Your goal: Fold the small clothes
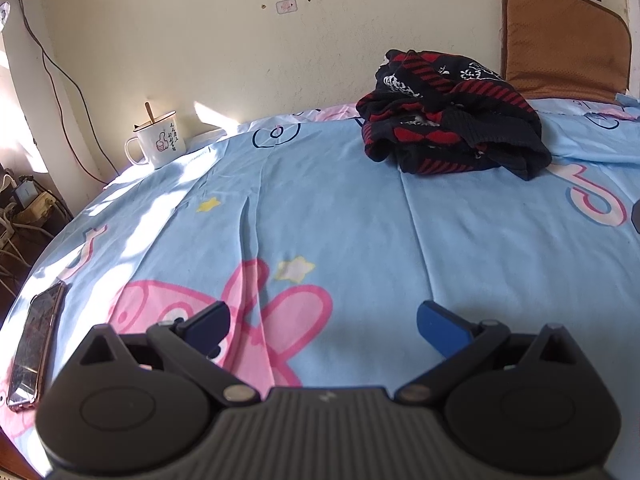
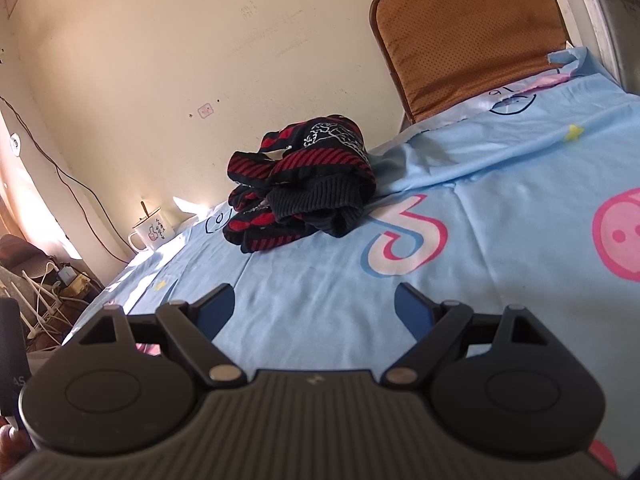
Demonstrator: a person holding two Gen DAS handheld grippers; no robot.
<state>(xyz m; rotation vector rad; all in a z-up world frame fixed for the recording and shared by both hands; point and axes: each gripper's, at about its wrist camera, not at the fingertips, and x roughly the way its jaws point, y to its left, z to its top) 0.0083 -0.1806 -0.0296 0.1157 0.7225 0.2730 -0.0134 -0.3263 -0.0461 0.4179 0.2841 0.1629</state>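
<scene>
Plainly, the red-and-black knitted garment (image 1: 452,120) lay bunched in a heap on the blue sheet (image 1: 360,220) near the wall, not folded flat. Both the left gripper (image 1: 322,322) and right gripper (image 2: 314,304) hovered well short of it, jaws apart and empty; the folding was left to do.

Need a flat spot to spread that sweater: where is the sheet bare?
Bare sheet runs from the crumpled sweater down to the open left gripper and open right gripper. Crowded: mug at the far left corner, phone on the left edge.
</scene>
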